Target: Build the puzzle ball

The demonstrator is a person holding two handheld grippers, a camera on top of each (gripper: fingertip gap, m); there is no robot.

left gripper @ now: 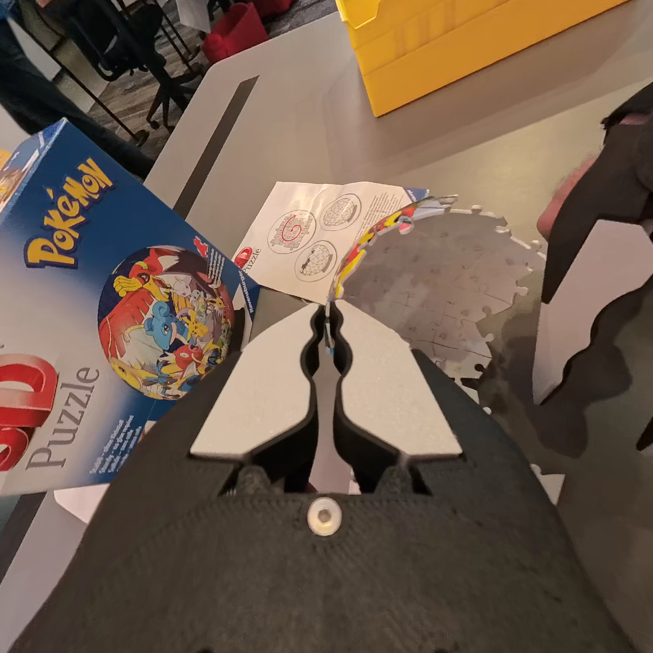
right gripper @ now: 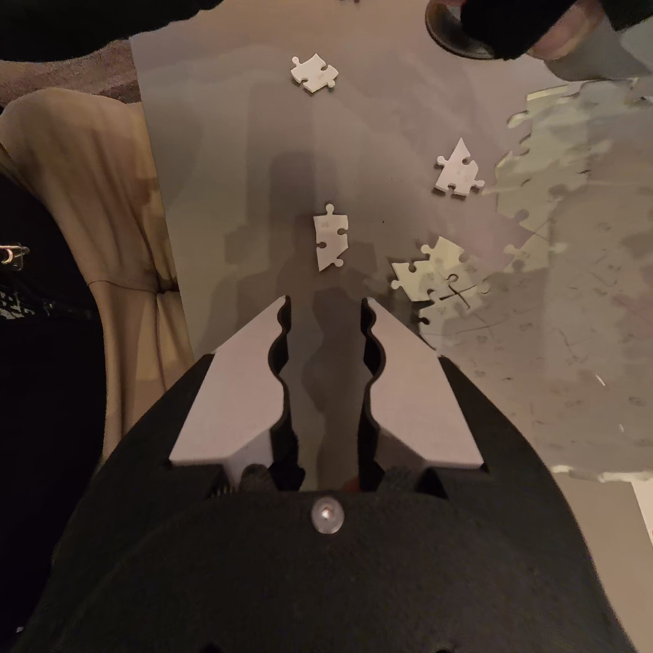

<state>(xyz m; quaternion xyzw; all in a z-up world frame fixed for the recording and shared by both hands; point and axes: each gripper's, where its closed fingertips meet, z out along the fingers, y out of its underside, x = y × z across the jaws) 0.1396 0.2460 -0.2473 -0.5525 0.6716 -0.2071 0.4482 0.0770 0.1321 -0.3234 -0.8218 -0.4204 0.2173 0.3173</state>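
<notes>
Left gripper (left gripper: 328,311): your fingers are clamped on the rim of the half-built puzzle shell (left gripper: 441,289), holding it tilted with its grey inside facing the camera.
Right gripper (right gripper: 325,318): your fingers are spread with nothing between them, hovering low over the grey table (right gripper: 229,159).
Loose pieces: the nearest piece (right gripper: 331,237) lies face down just ahead of your right fingertips; a pointed piece (right gripper: 457,171) and a far piece (right gripper: 313,72) lie further out.
Step in hand, as I judge it: picking the next piece to add to the shell.
How to do it well: come down square over the nearest piece and pinch it across its narrow sides, not on the tabs.
Keep steady: hold the shell firmly but gently, since its joints look easy to pop.
Clutter: the puzzle box (left gripper: 106,300) and instruction sheet (left gripper: 318,236) sit left of the shell; steer clear.
</notes>
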